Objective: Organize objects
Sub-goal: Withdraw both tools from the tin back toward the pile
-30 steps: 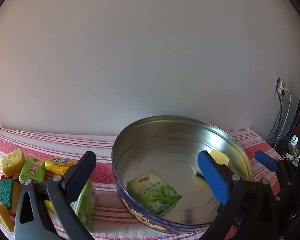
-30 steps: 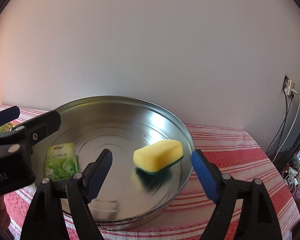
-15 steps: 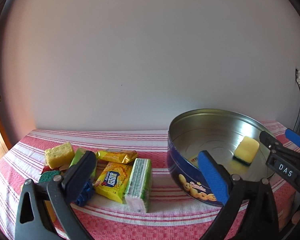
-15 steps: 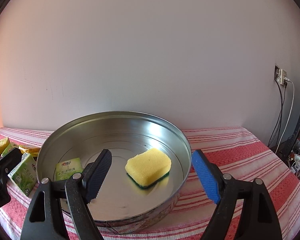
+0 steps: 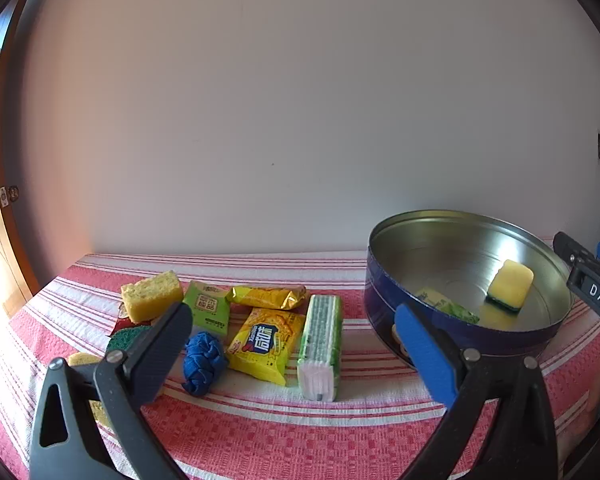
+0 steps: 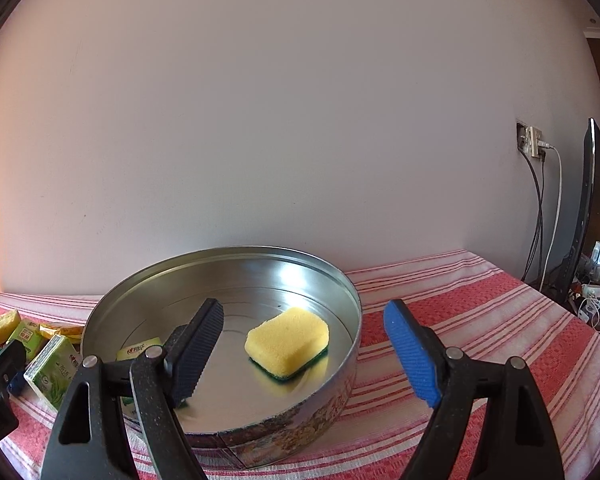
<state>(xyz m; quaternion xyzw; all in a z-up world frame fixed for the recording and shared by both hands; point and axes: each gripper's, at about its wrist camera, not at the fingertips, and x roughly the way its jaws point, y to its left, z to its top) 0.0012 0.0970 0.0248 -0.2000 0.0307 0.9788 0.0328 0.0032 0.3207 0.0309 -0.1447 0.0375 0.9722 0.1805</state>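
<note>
A round metal tin [image 5: 456,336] [image 6: 300,432] stands on the right of the red-striped cloth. Inside it lie a yellow sponge with a green underside [image 6: 288,340] [image 5: 510,286] and a green tea packet [image 5: 448,306] [image 6: 138,352]. My right gripper [image 6: 304,354] hangs open over the tin's near rim and touches nothing. My left gripper [image 5: 292,352] is open and faces the pile left of the tin: a yellow wafer packet [image 5: 264,344], a green-white tissue pack [image 5: 320,348], a blue scrunchie [image 5: 202,362], a gold packet [image 5: 268,296], a green packet [image 5: 208,308] and a yellow sponge [image 5: 152,294].
A plain wall runs close behind the table. A wall socket with cables [image 6: 534,144] and a dark screen [image 6: 592,208] are off to the right, and a wooden door [image 5: 0,200] to the left. A green scouring pad [image 5: 124,338] lies by the left gripper's black finger.
My left gripper swung left, away from the tin and onto the pile of packets. The yellow sponge came to rest on the tin's floor. My right gripper rolled slightly and stayed open.
</note>
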